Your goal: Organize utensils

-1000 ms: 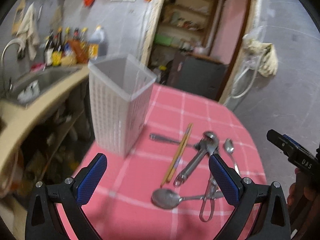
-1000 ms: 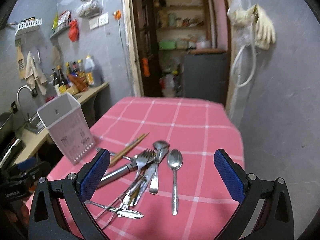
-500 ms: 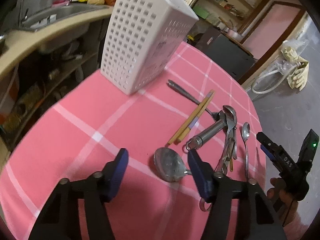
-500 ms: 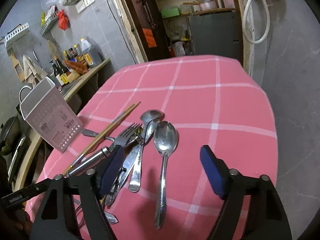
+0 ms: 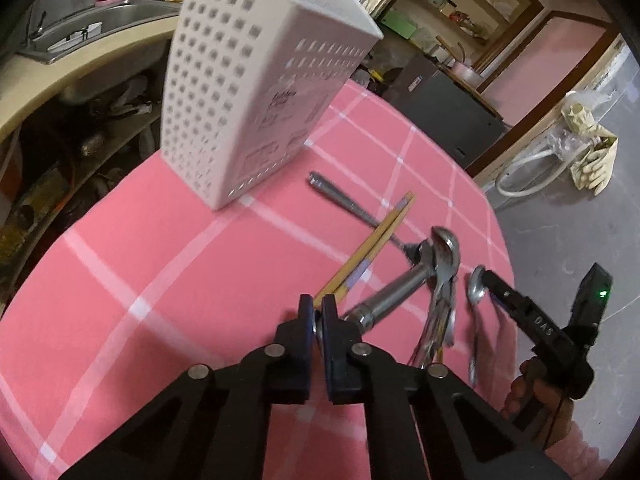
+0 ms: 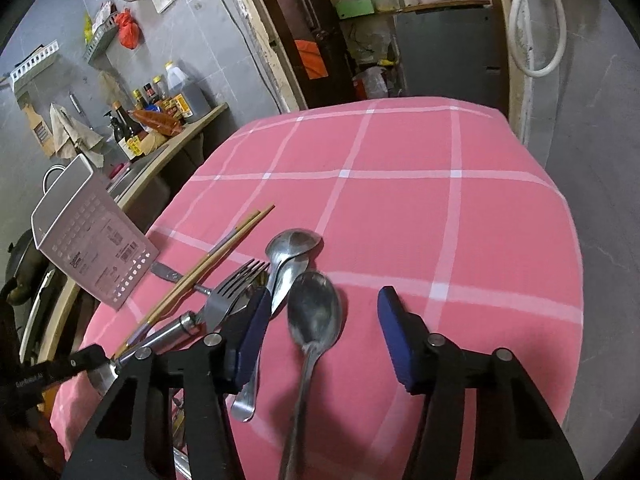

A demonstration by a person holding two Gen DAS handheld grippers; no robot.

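A white perforated utensil holder stands upright on the pink checked tablecloth. To its right lies a pile of cutlery: a pair of chopsticks, a fork, stacked spoons and a thick metal handle. My left gripper is shut on the rim of a large spoon's bowl, of which only a silver sliver shows between the pads. My right gripper is low over the table and its jaws are closing. A single spoon lies between them, untouched by either pad.
A counter with a sink and bottles runs along the table's left side, with a gap between them. The cloth's rounded right edge drops to grey floor. A doorway and a dark cabinet lie beyond the far end.
Both grippers have come down towards the cutlery and tilted further down. The left jaws went from wide open to shut on the large spoon's bowl. The right jaws narrowed around the single spoon.
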